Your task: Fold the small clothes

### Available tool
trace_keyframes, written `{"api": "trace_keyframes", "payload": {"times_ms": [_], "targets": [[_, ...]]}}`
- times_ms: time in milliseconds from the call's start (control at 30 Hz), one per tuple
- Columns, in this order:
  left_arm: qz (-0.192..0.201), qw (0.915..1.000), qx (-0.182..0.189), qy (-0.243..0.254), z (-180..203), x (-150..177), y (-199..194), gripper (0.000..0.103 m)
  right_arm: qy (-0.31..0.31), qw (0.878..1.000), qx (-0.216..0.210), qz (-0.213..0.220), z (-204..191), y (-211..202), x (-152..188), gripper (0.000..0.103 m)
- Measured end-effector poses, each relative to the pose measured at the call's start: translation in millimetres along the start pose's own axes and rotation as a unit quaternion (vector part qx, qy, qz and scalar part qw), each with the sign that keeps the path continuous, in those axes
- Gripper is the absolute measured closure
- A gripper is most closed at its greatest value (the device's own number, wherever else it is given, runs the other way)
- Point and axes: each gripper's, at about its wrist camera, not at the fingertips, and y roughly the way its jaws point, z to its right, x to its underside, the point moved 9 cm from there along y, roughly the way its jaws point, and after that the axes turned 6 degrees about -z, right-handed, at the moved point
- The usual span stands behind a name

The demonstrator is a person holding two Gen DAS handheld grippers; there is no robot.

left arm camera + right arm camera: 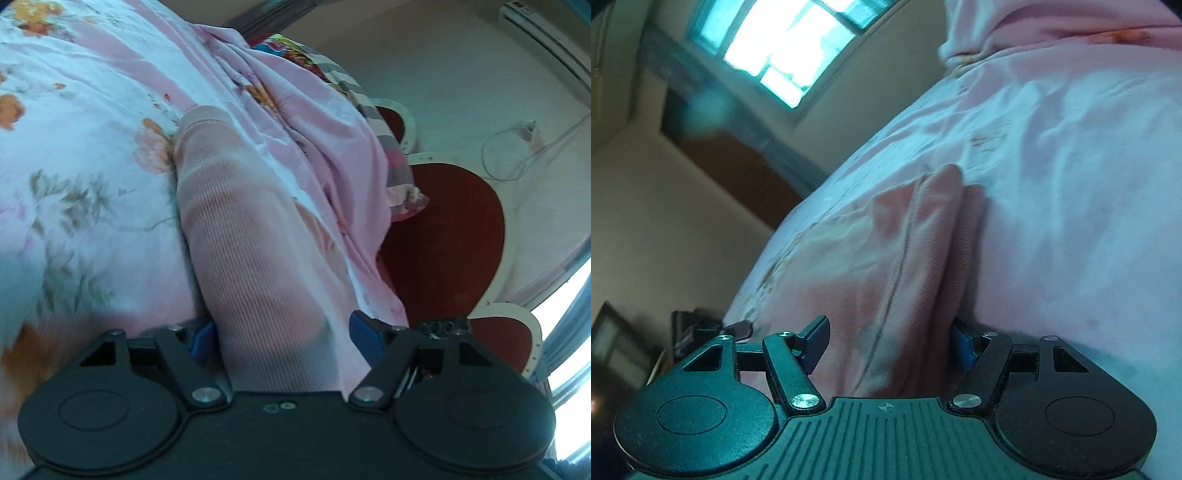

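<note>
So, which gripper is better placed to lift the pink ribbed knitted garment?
Probably right: the right gripper has the garment bunched between its pads; in the left gripper it lies flat, contact unclear.

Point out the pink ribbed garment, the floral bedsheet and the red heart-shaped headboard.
pink ribbed garment (251,236), left wrist view, middle of its ribbed knit.
floral bedsheet (74,155), left wrist view, a bare flowered patch beside the garment.
red heart-shaped headboard (450,236), left wrist view, centre of the large red panel.

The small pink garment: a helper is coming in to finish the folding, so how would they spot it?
Start at the bed's floral sheet. On it, beside the bunched pink blanket, lies the ribbed pink garment, running between the left gripper's fingers. Its plain knitted ribbing and cuffed end set it apart from the smooth printed bedding.
</note>
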Motion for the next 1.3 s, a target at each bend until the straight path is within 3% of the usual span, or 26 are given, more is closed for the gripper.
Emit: {"api": "trace_keyframes", "payload": {"times_ms": [100, 300, 400, 433, 500, 600, 767, 1000, 1300], "targets": [[0.006, 0.9999, 0.013, -0.005, -9.7, -3.9, 3.4, 0.048, -0.002, 1.0, -0.027, -0.009, 1.0, 10.7, -6.9, 0.035], [0.011, 0.9989, 0.046, -0.004, -12.8, -9.4, 8.8, 0.049, -0.02, 0.998, -0.06, -0.024, -4.1, 31.9, -15.7, 0.035], [0.005, 0.9992, 0.039, 0.005, -8.1, -9.7, 10.9, 0.046, -0.025, 0.997, -0.067, -0.024, -7.2, 33.7, -14.2, 0.035], [0.003, 0.9993, 0.034, 0.013, -6.3, -7.9, 10.6, 0.046, -0.024, 0.997, -0.069, -0.023, -7.3, 31.6, -12.9, 0.04], [-0.005, 0.9995, 0.013, 0.03, -3.8, -6.9, 14.8, 0.048, -0.012, 0.998, -0.065, -0.023, -0.3, 29.6, -10.1, 0.062], [-0.005, 0.9989, -0.01, 0.045, -2.6, -7.7, 19.2, 0.059, -0.008, 0.999, -0.048, -0.021, 4.3, 32.8, -10.9, 0.072], [0.018, 0.9979, -0.017, 0.06, 8.5, -8.6, 8.7, 0.065, -0.041, 0.999, 0.003, -0.017, -15.1, 28.1, -8.7, 0.081], [0.058, 0.9927, -0.022, 0.103, 77.9, 2.3, -52.6, 0.067, -0.094, 0.995, -0.03, 0.015, -111.0, -18.2, -2.3, 0.082], [0.077, 0.984, -0.023, 0.159, 175.9, 65.0, -170.0, 0.067, -0.167, 0.984, -0.066, 0.021, -259.5, -65.6, 62.1, 0.082]]}}
